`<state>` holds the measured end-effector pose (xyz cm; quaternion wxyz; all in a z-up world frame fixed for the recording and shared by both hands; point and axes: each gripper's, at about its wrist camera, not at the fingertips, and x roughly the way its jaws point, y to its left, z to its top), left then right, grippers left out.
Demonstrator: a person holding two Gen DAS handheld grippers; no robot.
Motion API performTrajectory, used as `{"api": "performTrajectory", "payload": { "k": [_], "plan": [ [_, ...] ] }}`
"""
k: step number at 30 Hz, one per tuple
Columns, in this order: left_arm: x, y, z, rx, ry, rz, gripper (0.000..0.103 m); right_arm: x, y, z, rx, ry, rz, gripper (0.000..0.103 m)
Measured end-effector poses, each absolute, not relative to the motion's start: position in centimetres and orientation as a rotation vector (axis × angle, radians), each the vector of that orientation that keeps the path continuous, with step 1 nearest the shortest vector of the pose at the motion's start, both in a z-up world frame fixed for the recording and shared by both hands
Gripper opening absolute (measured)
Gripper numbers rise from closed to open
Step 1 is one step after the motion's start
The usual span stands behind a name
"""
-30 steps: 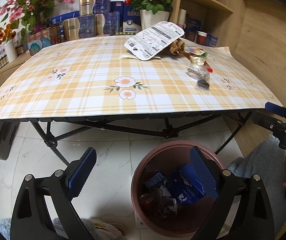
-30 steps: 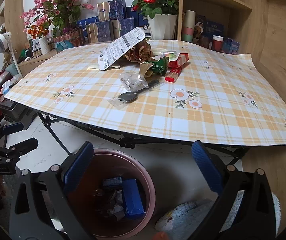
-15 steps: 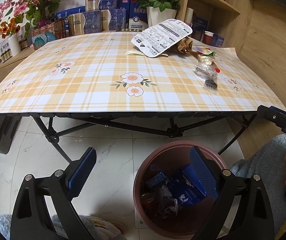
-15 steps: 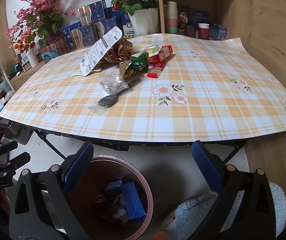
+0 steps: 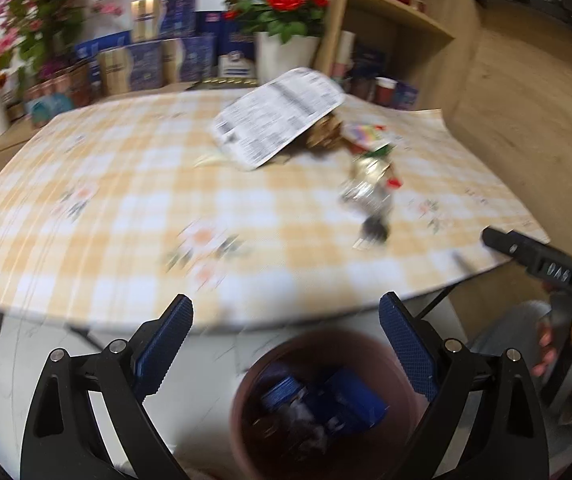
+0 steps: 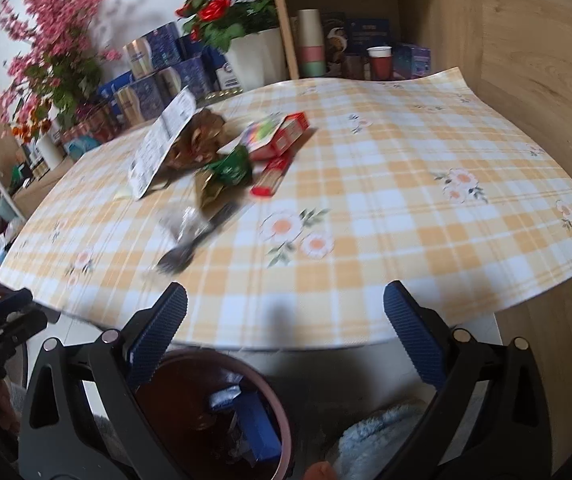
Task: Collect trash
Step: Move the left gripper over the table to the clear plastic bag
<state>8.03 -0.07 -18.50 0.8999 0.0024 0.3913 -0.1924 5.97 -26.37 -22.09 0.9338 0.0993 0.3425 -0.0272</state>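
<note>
Left gripper (image 5: 286,344) and right gripper (image 6: 286,332) both hang with jaws spread and empty above the brown bin (image 6: 274,412), between pickups. Ahead of the right jaws, left of centre, lie the black fork (image 6: 190,246) and wrappers (image 6: 226,168) on the table (image 6: 405,200); next comes reaching forward to pinch one.
</note>
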Motion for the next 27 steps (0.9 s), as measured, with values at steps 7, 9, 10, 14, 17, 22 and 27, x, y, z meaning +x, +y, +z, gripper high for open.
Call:
{"api": "performTrajectory", "payload": {
  "k": [7,9,10,14,17,22,27],
  "plan": [
    [13.8,-7.1,-17.9,0.059,0.848,-0.521,0.092,7.0,-29.6,-21.4,0.275,0.664,-0.083,0.097],
    [15.2,-8.9,-18.2,0.091,0.855,-0.542,0.092,7.3,-30.2,-21.4,0.281,0.655,-0.095,0.097],
    [15.8,-9.5,-18.4,0.103,0.861,-0.546,0.092,7.4,-30.4,-21.4,0.282,0.658,-0.096,0.097],
    [18.3,-11.2,-19.6,0.120,0.902,-0.539,0.091,8.0,-31.2,-22.0,0.299,0.681,-0.091,0.097],
    [19.9,-11.6,-20.3,0.118,0.932,-0.524,0.089,8.2,-31.5,-22.3,0.315,0.678,-0.076,0.097],
    [21.5,-12.2,-21.6,0.126,0.976,-0.514,0.082,8.7,-31.8,-22.7,0.330,0.675,-0.054,0.097],
    [21.2,-12.5,-22.0,0.186,0.962,-0.517,0.052,9.3,-31.4,-22.6,0.300,0.688,-0.021,0.097]
  ]
}}
